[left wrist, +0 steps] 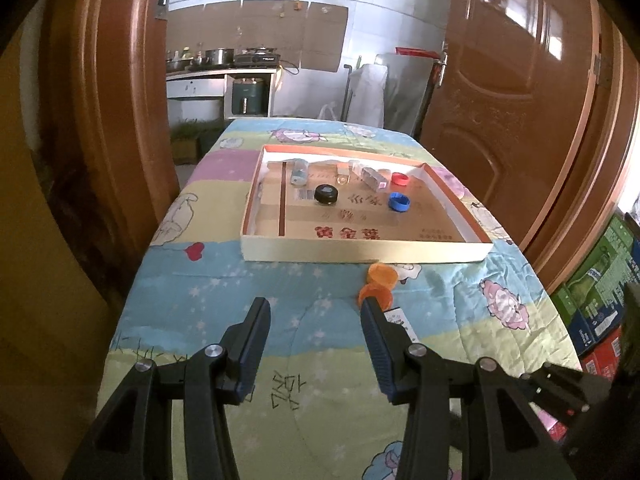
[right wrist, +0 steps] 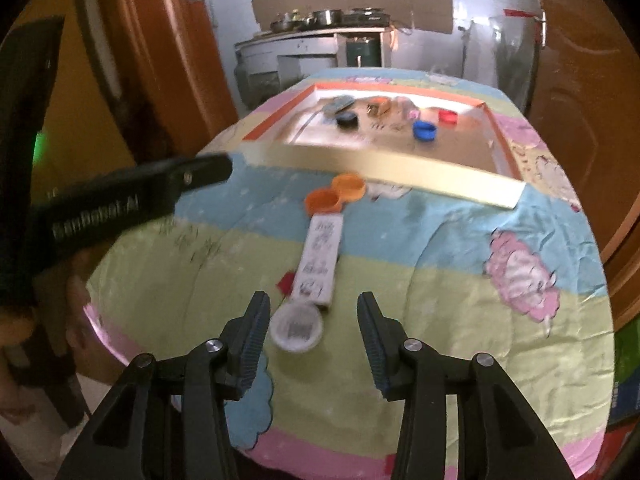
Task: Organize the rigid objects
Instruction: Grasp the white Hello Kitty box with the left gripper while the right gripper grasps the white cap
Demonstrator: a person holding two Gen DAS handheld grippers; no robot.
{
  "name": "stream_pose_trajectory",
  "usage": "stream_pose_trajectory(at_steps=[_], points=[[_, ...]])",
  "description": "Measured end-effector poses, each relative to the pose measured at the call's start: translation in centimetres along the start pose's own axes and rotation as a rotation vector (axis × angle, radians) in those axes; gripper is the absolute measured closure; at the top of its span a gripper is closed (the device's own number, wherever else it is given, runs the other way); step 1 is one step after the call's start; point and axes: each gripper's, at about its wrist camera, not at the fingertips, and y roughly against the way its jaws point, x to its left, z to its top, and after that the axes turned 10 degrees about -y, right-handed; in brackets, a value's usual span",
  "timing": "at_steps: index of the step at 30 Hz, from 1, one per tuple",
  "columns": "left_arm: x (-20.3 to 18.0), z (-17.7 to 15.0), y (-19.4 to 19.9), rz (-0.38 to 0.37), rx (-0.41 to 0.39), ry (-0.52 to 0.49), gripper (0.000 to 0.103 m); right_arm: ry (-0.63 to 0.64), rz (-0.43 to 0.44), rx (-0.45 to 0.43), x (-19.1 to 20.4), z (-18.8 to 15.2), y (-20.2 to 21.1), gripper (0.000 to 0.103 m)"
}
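A shallow cardboard tray (left wrist: 360,250) (right wrist: 400,168) sits on the quilt-covered table. Inside lie a black cap (left wrist: 326,194) (right wrist: 346,120), a blue cap (left wrist: 399,201) (right wrist: 425,130), a red cap (left wrist: 399,179) (right wrist: 447,115) and several clear small items (left wrist: 372,176). In front of the tray lie two orange caps (left wrist: 380,280) (right wrist: 336,194), a long white box (right wrist: 320,258) and a white round lid (right wrist: 297,329). My left gripper (left wrist: 316,312) is open and empty, its right finger beside the orange caps. My right gripper (right wrist: 314,308) is open, with the white lid between its fingertips.
The table (left wrist: 240,280) is covered by a patterned quilt. Brown wooden doors (left wrist: 520,100) stand on both sides. Green and red cartons (left wrist: 600,300) are stacked at the right. A kitchen counter (left wrist: 220,68) is behind. The left gripper's body (right wrist: 120,200) shows at the left of the right wrist view.
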Motion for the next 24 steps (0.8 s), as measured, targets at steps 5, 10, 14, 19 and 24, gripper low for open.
stream_pose_trajectory(at_steps=[5,10,14,19,24], points=[[0.0,-0.5,0.1,-0.005,0.003,0.001,0.056,0.016,-0.006,0.015,0.5,-1.0,-0.9,0.053],[-0.1,-0.8,0.0,-0.012,0.009,0.000,0.056,0.041,-0.030,0.014,0.9,-1.4,-1.8,0.054],[-0.6,-1.0,-0.1,-0.021,0.012,-0.008,0.056,0.073,-0.071,-0.001,1.2,-1.6,-2.0,0.073],[-2.1,-1.1,-0.5,-0.050,0.022,-0.035,0.056,0.074,-0.066,-0.001,0.8,-1.8,-1.6,0.073],[-4.7,-1.1,-1.5,-0.092,0.040,-0.066,0.056,0.065,-0.078,-0.018,-0.7,-2.6,-0.1,0.073]])
